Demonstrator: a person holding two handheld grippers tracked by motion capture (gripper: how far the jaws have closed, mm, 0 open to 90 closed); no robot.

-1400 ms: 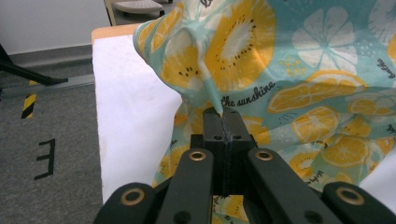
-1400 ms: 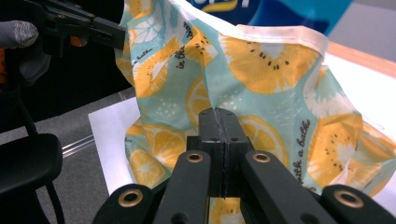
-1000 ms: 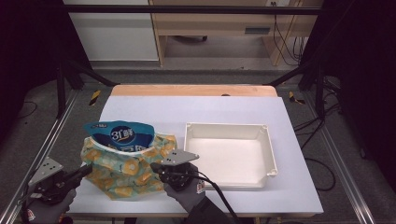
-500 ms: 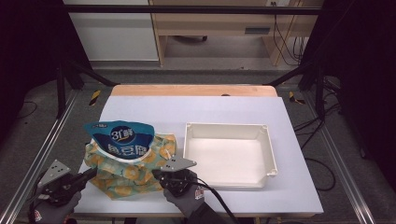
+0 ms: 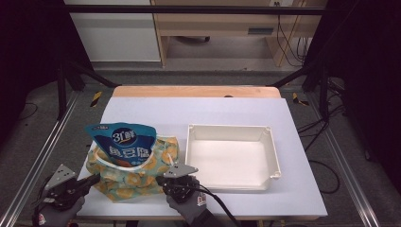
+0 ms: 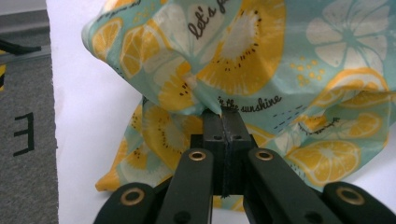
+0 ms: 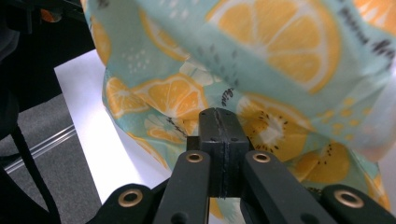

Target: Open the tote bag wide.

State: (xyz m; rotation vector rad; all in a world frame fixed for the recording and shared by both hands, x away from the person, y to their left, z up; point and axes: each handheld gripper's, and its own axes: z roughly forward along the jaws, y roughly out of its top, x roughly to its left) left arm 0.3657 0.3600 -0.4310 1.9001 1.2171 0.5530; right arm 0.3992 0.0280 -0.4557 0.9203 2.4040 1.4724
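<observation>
Both gloved hands sit low at the near edge of the surface (image 5: 302, 142), one on each side of the fruit-print cloth bag (image 5: 127, 177); the left tongs (image 5: 92, 178) point right at the bag's left side, jaws fully closed with a fold of cloth at their tips; the right tongs (image 5: 166, 178) meet its right side, jaws closed against the fabric; whether cloth is pinched cannot be told; a blue pouch (image 5: 124, 142) stands in the bag, left of the white tray (image 5: 272, 151).
</observation>
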